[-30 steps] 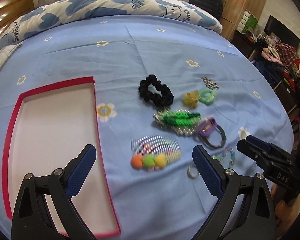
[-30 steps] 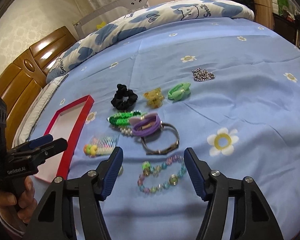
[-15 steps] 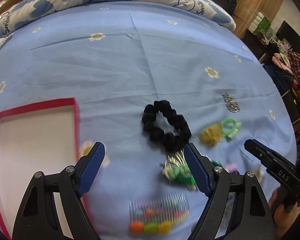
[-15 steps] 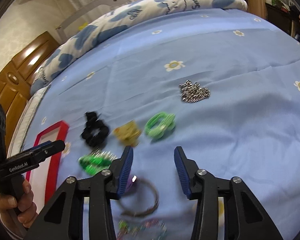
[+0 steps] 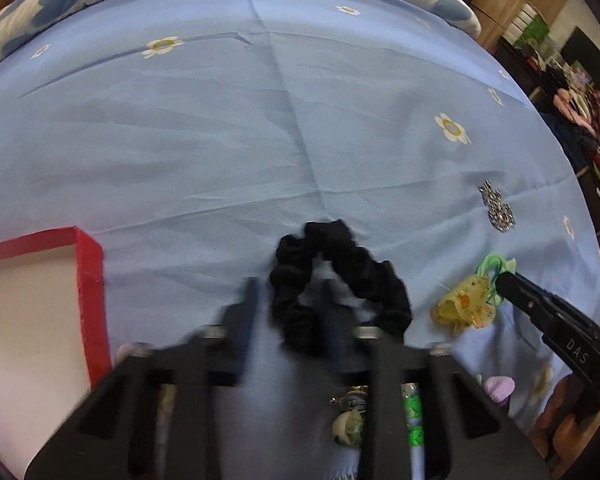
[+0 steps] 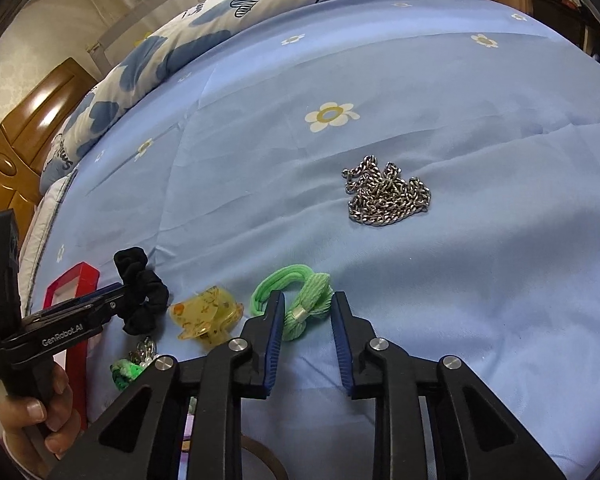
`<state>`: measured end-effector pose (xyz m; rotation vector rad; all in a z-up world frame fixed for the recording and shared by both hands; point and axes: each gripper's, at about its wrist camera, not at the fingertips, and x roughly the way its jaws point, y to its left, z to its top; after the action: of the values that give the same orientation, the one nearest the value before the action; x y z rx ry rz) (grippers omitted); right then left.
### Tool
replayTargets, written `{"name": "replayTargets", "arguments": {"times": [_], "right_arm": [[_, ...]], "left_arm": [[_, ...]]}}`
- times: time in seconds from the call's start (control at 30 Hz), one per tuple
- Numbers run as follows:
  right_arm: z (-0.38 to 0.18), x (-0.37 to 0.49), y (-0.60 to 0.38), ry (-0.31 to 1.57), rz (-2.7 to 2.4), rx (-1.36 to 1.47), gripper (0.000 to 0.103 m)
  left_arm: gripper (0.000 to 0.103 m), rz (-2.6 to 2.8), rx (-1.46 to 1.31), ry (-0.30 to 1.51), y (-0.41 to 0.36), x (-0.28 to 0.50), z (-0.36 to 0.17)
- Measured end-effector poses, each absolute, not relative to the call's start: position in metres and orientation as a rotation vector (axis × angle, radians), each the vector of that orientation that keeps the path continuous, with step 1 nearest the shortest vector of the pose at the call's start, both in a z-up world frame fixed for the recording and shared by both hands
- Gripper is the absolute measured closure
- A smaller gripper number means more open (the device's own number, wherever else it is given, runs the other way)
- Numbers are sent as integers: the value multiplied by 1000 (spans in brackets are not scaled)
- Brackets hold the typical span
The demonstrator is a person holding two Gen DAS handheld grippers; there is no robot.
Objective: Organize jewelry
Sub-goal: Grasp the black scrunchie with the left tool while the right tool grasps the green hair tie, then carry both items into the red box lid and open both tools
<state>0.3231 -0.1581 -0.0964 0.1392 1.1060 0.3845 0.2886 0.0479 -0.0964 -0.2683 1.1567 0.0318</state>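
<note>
Left tool (image 5: 288, 300): blurred in the lower middle of the left wrist view; its jaws stand at a narrow gap straddling the left side of the black scrunchie (image 5: 340, 280). One blue pad lies outside the loop, the other inside it. Whether the pads already press the fabric I cannot tell.
Left tool, other view: at the left edge of the right wrist view (image 6: 112, 302), its tip reaches into the scrunchie (image 6: 144, 292), held by a hand (image 6: 40, 420) in the lower left corner.
Right tool (image 6: 306, 320): lower middle of the right wrist view, jaws partly open, one blue pad on each side of the green hair tie (image 6: 296, 300). The left pad lies over the tie's loop; a small gap shows at the right pad. It grips nothing.
Right tool, other view: its dark tip (image 5: 512, 284) enters from the right edge of the left wrist view, at the green hair tie (image 5: 496, 266).
Yellow claw clip (image 6: 206, 314): between scrunchie and green tie, lower left of centre.
Silver chain (image 6: 388, 196): heaped alone, right of centre, well apart from both tools.
Red-rimmed box (image 5: 88, 288): left edge of the left wrist view, white inside, near the scrunchie.
Bed sheet (image 6: 460, 300): light blue with daisies, carrying everything.
Green beaded bracelet (image 6: 126, 370): partly hidden under the right tool's frame, lower left.
</note>
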Motion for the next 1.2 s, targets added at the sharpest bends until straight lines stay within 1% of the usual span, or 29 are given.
{"name": "replayTargets", "arguments": {"times": [0.1,0.2,0.43,0.63,0.93,1.2], "right_arm": [[-93,322,-158,1082,399,159,84],[-85,318,-159,1055,411,174,87],[-56,301,-153,988,454,194,88],[-40,284,-122,979,544,188,88],[-33,258,-58,1003,693,166,88],[-31,243,-2,1019,797,160,88]], "left_arm": [[96,7,-268,1145,46,286,-92],[97,-4,-276,1124,47,278,-82],[97,3,-319,1054,67,248,-48],[97,46,-374,1019,94,217,-31],[97,149,-445,978,146,170,-21],[97,241,-496,962,193,146,-25]]}}
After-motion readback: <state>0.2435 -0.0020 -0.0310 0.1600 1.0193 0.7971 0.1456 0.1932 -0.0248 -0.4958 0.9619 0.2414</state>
